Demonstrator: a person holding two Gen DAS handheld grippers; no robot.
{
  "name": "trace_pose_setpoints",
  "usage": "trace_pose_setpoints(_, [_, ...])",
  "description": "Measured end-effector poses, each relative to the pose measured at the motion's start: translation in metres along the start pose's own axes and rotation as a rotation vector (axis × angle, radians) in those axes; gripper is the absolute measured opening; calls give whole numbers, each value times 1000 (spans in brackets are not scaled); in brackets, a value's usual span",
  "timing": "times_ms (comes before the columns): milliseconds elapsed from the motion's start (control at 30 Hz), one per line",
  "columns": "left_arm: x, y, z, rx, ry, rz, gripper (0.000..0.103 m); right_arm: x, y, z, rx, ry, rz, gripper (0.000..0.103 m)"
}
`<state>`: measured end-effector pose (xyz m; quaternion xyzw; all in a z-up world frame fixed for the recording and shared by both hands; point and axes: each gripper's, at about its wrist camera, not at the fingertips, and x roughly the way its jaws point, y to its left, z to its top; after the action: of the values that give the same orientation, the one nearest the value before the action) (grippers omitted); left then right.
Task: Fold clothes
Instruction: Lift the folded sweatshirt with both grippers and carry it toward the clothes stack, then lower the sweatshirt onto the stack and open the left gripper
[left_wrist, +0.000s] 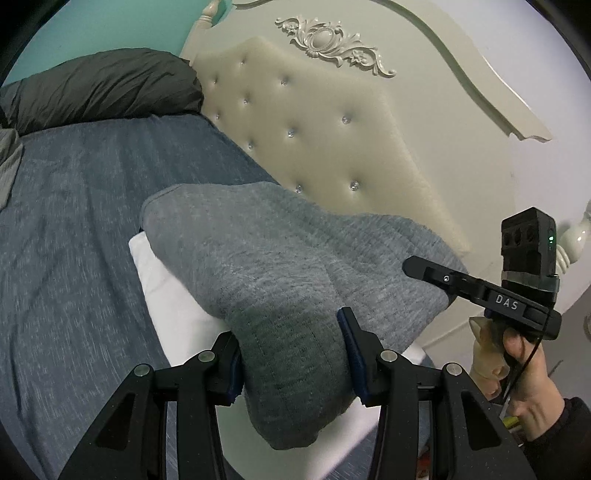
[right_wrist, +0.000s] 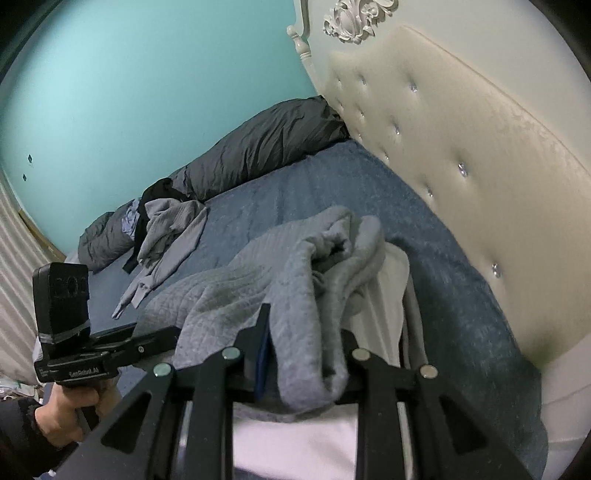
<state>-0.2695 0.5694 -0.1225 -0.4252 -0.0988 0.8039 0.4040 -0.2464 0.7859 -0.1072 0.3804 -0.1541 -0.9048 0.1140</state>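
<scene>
Two claws are on the same grey garment (left_wrist: 258, 258), and I take the white pillow (left_wrist: 166, 295) as my landmark. The garment lies draped over the top of that pillow, which sits on the bed's blue cover (left_wrist: 74, 221) just beside the cream tufted headboard (left_wrist: 314, 129).

My left claw (left_wrist: 291, 365) has a thick bunched fold of the grey knit between its blue-padded fingers (left_wrist: 351, 350) — both pads press into the cloth, so it is clamped on the garment at the pillow's near edge. In the left wrist view I also see the right-hand rig off the pillow's right side, its black body marked "DAS" and gripped by a hand (left_wrist: 524, 373) in a dark sleeve.

My right claw (right_wrist: 306, 347) shows a fold of the same garment hanging down between its fingers, over the pillow's near end. One blue pad is against the cloth; the other side is hidden by fabric, so I cannot tell whether that claw is clamped or merely surrounding it. The left-hand rig and its hand (right_wrist: 70, 410) appear to the pillow's left.

Beyond the pillow, further along the bed, lies a loose heap of grey and black clothes (right_wrist: 166, 229), and past that a dark grey duvet (right_wrist: 258, 144) against the turquoise wall (right_wrist: 147, 92).
</scene>
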Motion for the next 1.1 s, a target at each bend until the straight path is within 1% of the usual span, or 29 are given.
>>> trace_pose_setpoints(100, [-7, -2, -8, -33, 15, -11, 49, -4, 3, -1, -2, 24, 14, 23])
trace_pose_setpoints(133, [-7, -2, -12, -58, 23, -19, 49, -6, 3, -3, 8, 33, 18, 23])
trace_pose_setpoints(233, [-8, -2, -20, -76, 18, -26, 49, -10, 2, -8, 37, 61, 28, 23])
trace_pose_setpoints(367, [1, 1, -28, -97, 49, -28, 49, -8, -11, -22, 84, 83, 14, 23])
trace_pose_setpoints(467, [10, 6, -38, -119, 90, -24, 52, -6, -21, -32, 119, 99, 3, 24])
trace_pose_setpoints(567, [13, 16, -47, -169, 130, -54, 58, -4, -31, -43, 154, 115, -8, 31])
trace_pose_setpoints(633, [5, 20, -47, -177, 139, -62, 59, -3, -38, -49, 177, 125, -15, 37])
trace_pose_setpoints(700, [-9, 20, -43, -148, 135, -47, 60, -15, -32, -44, 134, 78, -54, 38])
trace_pose_setpoints(767, [-29, 20, -38, -112, 107, 4, 61, -27, -25, -39, 92, 31, -92, 39])
trace_pose_setpoints(867, [-57, 18, -20, -27, -14, 121, 61, -45, -16, -31, 28, -39, -149, 39])
trace_pose_setpoints(900, [-59, 17, -17, -10, -31, 132, 61, -51, -13, -29, 7, -63, -168, 39])
trace_pose_setpoints(933, [-57, 13, -11, 11, -31, 130, 61, -57, -10, -26, -15, -86, -186, 39])
trace_pose_setpoints(967, [-53, 8, -6, 31, -24, 123, 61, -56, -4, -24, -40, -94, -178, 38])
trace_pose_setpoints(1033, [-39, -8, -3, 105, -17, 130, 61, -42, -5, -25, -41, -62, -188, 31])
trace_pose_setpoints(1067, [-31, -14, -3, 135, -6, 137, 61, -35, -5, -26, -42, -46, -194, 23])
trace_pose_setpoints(1100, [-22, -20, -4, 164, 6, 143, 61, -28, -6, -27, -43, -30, -199, 20])
